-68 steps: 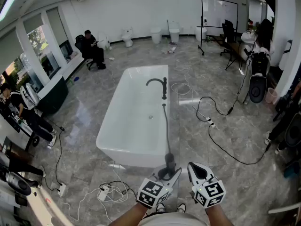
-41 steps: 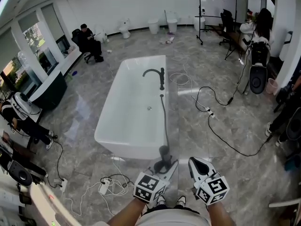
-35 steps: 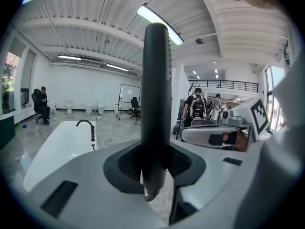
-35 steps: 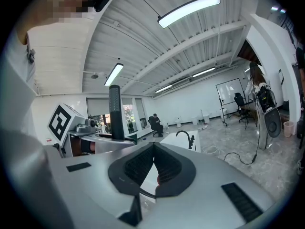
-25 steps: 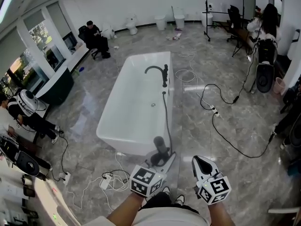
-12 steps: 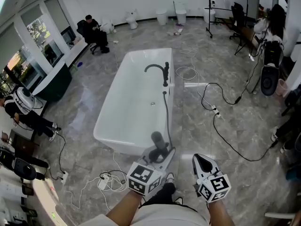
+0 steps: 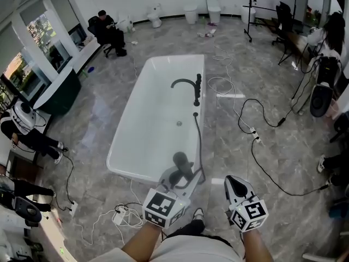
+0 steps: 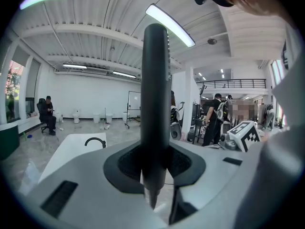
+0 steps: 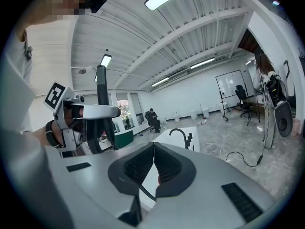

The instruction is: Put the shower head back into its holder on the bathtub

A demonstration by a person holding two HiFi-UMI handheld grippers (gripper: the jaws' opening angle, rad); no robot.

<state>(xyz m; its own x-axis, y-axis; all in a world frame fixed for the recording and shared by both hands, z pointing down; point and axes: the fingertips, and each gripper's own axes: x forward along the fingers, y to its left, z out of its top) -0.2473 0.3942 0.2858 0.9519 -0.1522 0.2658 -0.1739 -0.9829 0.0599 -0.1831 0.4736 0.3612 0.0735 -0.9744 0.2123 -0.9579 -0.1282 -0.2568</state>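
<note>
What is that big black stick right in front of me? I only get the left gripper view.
Observer: It's the shower head, held in your left gripper. The head view shows its dark hose running along the right side of the bathtub toward the black faucet.
Operator: Is my other gripper holding something too?
Observer: No. The right gripper view shows the right gripper with its jaws shut and nothing held between them.
Operator: Where's the tub from here?
Observer: In the head view, the tub's near end lies just ahead of the left gripper, and the tub stretches away from you.
</note>
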